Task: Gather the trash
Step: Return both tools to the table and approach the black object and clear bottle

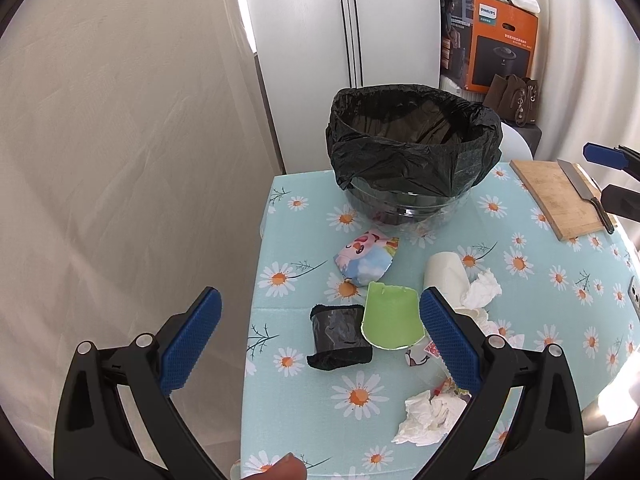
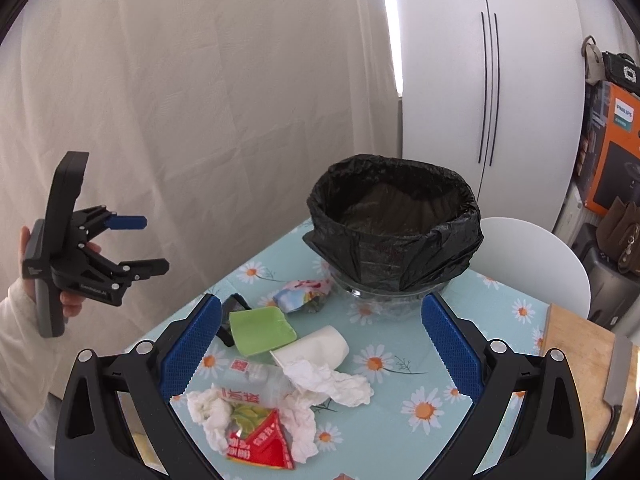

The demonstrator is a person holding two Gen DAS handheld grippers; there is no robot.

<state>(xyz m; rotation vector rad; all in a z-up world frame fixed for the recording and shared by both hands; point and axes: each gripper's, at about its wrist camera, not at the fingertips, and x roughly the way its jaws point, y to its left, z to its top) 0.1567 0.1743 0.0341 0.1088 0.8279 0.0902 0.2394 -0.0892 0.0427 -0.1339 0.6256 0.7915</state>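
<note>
A bin lined with a black bag (image 1: 414,148) (image 2: 394,224) stands at the far side of the daisy-print table (image 1: 304,392). Trash lies in front of it: a cartoon wrapper (image 1: 366,256) (image 2: 302,294), a green cup (image 1: 394,314) (image 2: 260,328), a black roll (image 1: 340,336), a white paper cup (image 1: 446,274) (image 2: 320,346), crumpled tissues (image 1: 430,412) (image 2: 328,384), a clear plastic bottle (image 2: 256,380) and a red wrapper (image 2: 264,444). My left gripper (image 1: 320,340) (image 2: 154,244) is open and empty, above the table's left edge. My right gripper (image 2: 320,348) (image 1: 604,176) is open and empty above the trash.
A wooden cutting board (image 1: 560,200) (image 2: 580,364) with a cleaver (image 1: 586,190) (image 2: 614,392) lies at the table's right side. A white chair (image 2: 540,264) stands behind the table. A curtain hangs on the left, a white cabinet and boxes stand behind.
</note>
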